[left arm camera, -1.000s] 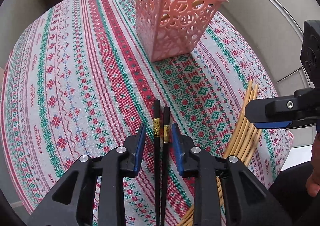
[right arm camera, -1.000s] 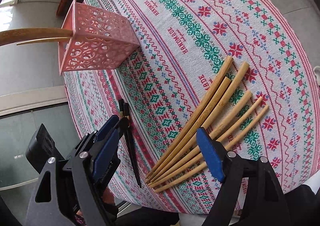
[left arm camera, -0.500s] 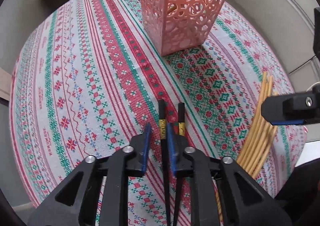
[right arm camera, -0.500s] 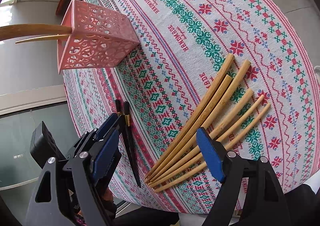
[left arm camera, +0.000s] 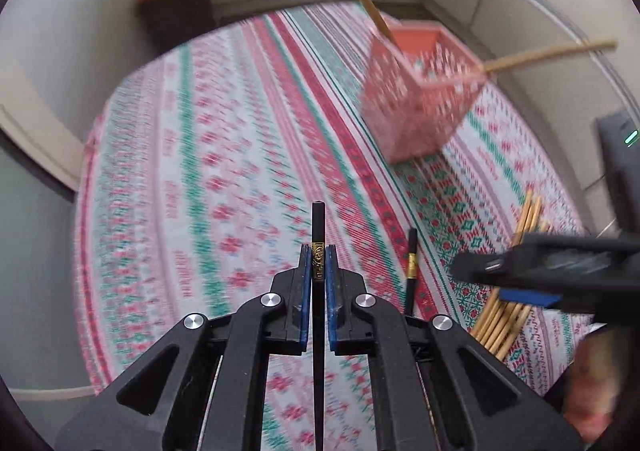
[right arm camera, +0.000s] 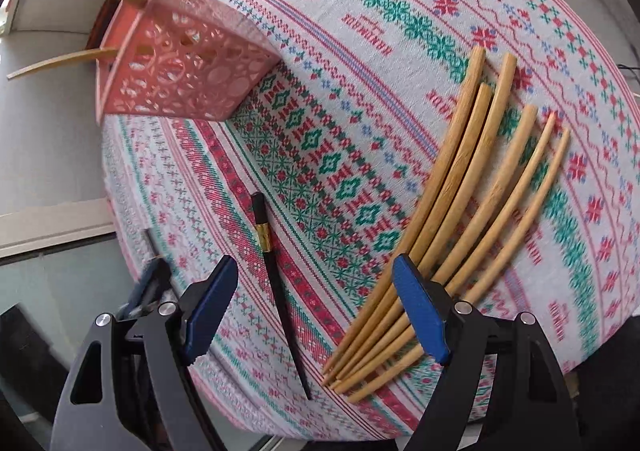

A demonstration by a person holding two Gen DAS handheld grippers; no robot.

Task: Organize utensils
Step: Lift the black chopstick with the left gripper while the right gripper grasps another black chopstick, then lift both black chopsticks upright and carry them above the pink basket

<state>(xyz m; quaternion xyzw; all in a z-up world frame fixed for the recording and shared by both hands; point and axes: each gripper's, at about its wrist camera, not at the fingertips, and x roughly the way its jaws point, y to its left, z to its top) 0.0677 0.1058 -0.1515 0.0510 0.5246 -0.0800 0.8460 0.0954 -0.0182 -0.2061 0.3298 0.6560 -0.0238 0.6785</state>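
Observation:
My left gripper [left arm camera: 319,261] is shut on a black chopstick [left arm camera: 318,223] with a gold band and holds it lifted above the tablecloth. The second black chopstick [left arm camera: 411,263] lies on the cloth to its right; it also shows in the right wrist view [right arm camera: 276,275]. The pink lattice basket [left arm camera: 416,91] stands at the far right with two bamboo utensils leaning in it; it also shows in the right wrist view [right arm camera: 176,71]. My right gripper [right arm camera: 312,311] is open and empty, above the cloth between the black chopstick and several bamboo chopsticks [right arm camera: 468,187].
The round table wears a red, green and white patterned cloth [left arm camera: 224,155]. A dark bin with a red rim [left arm camera: 176,7] stands on the floor beyond the table. The bamboo chopsticks lie near the table's edge [left arm camera: 516,291].
My left gripper closed on one black chopstick and lifted it off the cloth, leaving the other one lying. The right gripper shifted closer over the cloth and stayed open.

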